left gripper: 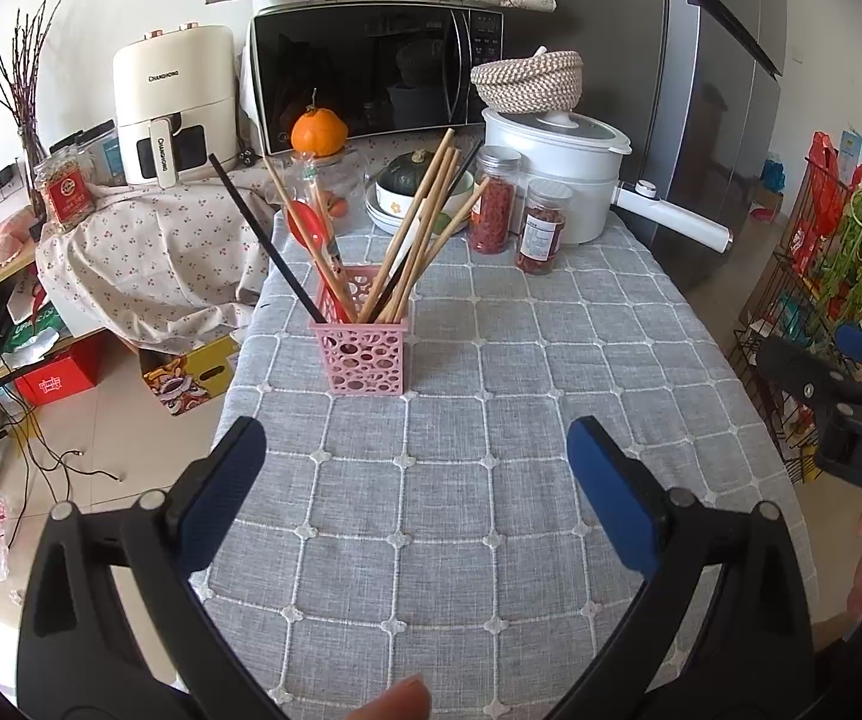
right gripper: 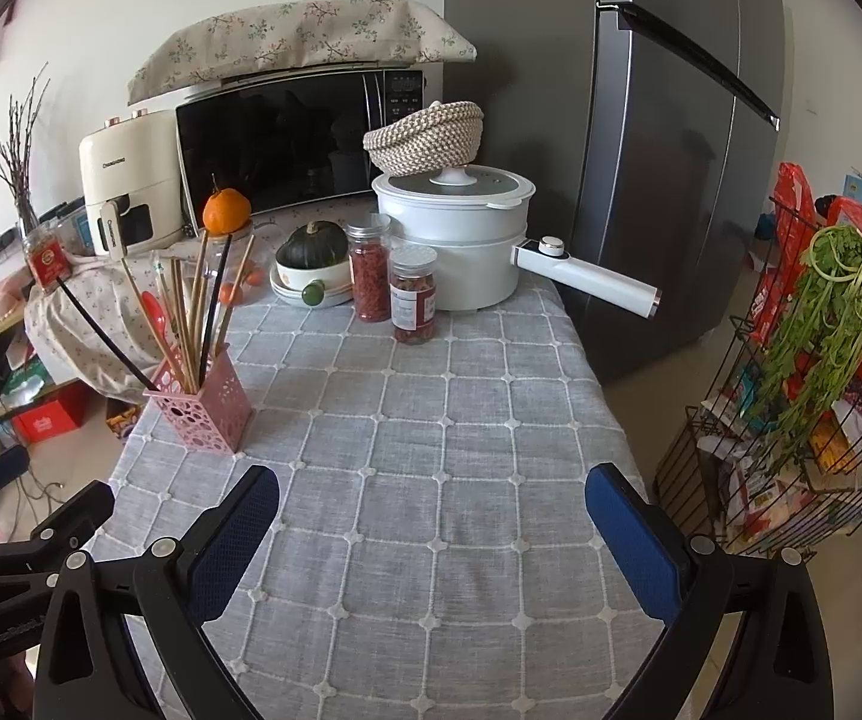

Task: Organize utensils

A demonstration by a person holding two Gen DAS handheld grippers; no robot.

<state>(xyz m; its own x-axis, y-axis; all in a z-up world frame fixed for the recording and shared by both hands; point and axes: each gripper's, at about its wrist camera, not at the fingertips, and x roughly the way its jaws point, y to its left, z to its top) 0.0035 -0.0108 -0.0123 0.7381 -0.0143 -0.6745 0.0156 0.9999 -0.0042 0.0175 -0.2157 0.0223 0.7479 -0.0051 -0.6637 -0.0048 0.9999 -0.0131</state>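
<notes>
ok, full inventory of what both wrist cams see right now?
utensil holder: 1, pink, on tablecloth, left of centre
wooden chopsticks: several, tan, standing in holder
black chopsticks: at least 2, in holder
spoon: 1, red, in holder
tablecloth: 1, grey checked
spice jars: 2, red contents, before the pot
electric pot: 1, white, far end
woven basket: 1, on pot
squash: 1, dark green, in bowl
orange: 1, on jar
microwave: 1, black
air fryer: 1, cream
fridge: 1, grey
left gripper: open, empty
right gripper: open, empty
</notes>
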